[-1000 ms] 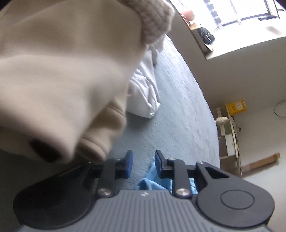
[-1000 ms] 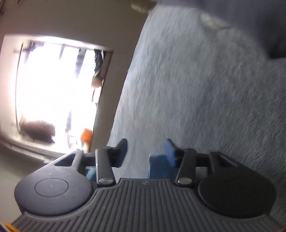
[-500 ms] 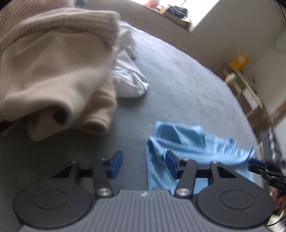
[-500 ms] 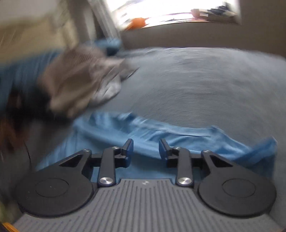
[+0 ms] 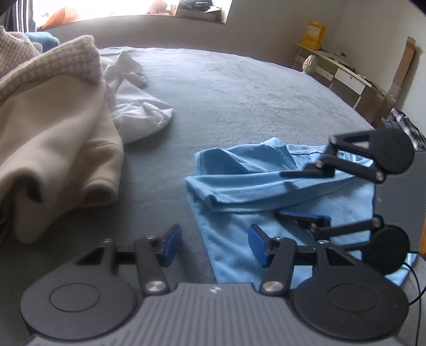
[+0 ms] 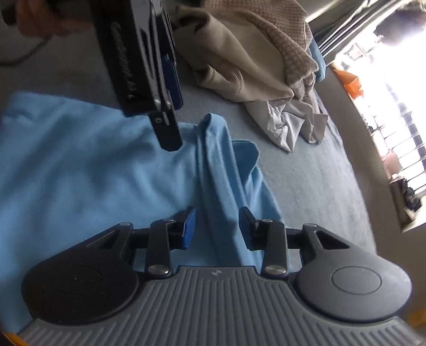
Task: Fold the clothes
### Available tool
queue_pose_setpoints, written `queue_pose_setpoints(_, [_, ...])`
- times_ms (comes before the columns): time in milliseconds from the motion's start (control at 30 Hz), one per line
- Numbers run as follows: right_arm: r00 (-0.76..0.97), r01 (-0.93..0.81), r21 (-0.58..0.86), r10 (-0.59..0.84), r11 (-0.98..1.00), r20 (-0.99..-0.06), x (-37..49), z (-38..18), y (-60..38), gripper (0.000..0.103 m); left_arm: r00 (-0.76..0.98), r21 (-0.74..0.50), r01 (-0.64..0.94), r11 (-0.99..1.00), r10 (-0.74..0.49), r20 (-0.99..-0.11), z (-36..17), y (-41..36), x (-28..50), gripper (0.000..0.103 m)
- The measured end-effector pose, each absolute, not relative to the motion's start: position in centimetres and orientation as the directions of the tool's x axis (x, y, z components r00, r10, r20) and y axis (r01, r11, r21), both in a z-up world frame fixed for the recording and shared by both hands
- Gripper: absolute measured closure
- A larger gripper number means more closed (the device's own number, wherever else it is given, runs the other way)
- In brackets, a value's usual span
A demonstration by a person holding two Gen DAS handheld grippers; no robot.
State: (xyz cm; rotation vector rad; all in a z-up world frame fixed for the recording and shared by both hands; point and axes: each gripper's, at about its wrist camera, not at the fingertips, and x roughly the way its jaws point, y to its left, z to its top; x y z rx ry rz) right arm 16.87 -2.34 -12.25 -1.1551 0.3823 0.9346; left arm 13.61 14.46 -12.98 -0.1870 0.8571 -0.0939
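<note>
A light blue garment (image 5: 253, 183) lies crumpled on the grey bed cover (image 5: 239, 87), with a raised fold (image 6: 215, 165) running along it. My left gripper (image 5: 214, 246) hovers over its near left edge. Its jaws are opening, with cloth below the gap and neither pad touching it. My right gripper (image 6: 217, 226) straddles the raised fold, and its jaws are opening too, the pads standing off the cloth. In the left wrist view the right gripper (image 5: 282, 193) reaches in from the right. From the right wrist camera the left gripper (image 6: 173, 111) hangs at top left, held by a hand (image 6: 40, 18).
A pile of clothes sits at the left: a beige sweatshirt (image 5: 53, 138), a knitted sweater (image 5: 53, 64) and a white garment (image 5: 138, 111). A bright window (image 5: 119, 8) is behind the bed. A shelf with a yellow box (image 5: 315, 36) stands by the right wall.
Both views have rolled round and swung over the blue garment. The left gripper has left the beige pile and its jaws stand wider. The right gripper has come in beside it.
</note>
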Motion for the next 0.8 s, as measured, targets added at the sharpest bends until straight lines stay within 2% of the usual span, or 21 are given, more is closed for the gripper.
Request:
queue_pose_setpoints(100, [0.614,-0.769,-0.625,0.429,0.135,-0.662,18.4,-12.0,-1.7,0.07,0.657,-0.223,-0.009,0.975,-0.163,-0.736,-13.2,14.8,13.9,0.046])
queue_pose_setpoints(167, [0.628,-0.771,-0.593,0.429,0.232,-0.649,20.4,-11.2,-1.6,0.071,0.659,-0.239,-0.02,0.971,-0.167,-0.733,-13.2,15.1,14.2,0.046])
queue_pose_setpoints(433, [0.624,-0.695,-0.238,0.405,0.678,-0.668,28.2,-9.0,-5.8,0.072,0.678,-0.283,-0.093,0.955,-0.148,-0.72,-13.2,15.8,15.3,0.041])
queue_pose_setpoints(633, [0.651,-0.512,0.144,0.492,0.847,-0.578,29.8,-5.6,-16.0,0.072,0.694,-0.332,-0.155,0.93,-0.137,-0.707,-13.4,16.3,16.6,0.041])
queue_pose_setpoints(733, [0.718,-0.4,0.194,0.437,0.896,-0.541,29.2,-4.0,-23.1,0.07,0.705,-0.335,-0.181,0.925,-0.116,-0.7,-13.4,16.3,17.5,0.042])
queue_pose_setpoints(800, [0.743,-0.351,0.168,0.383,0.921,-0.549,28.7,-3.9,-27.1,0.07,0.711,-0.336,-0.199,0.921,-0.1,-0.696,-13.4,16.2,18.1,0.047])
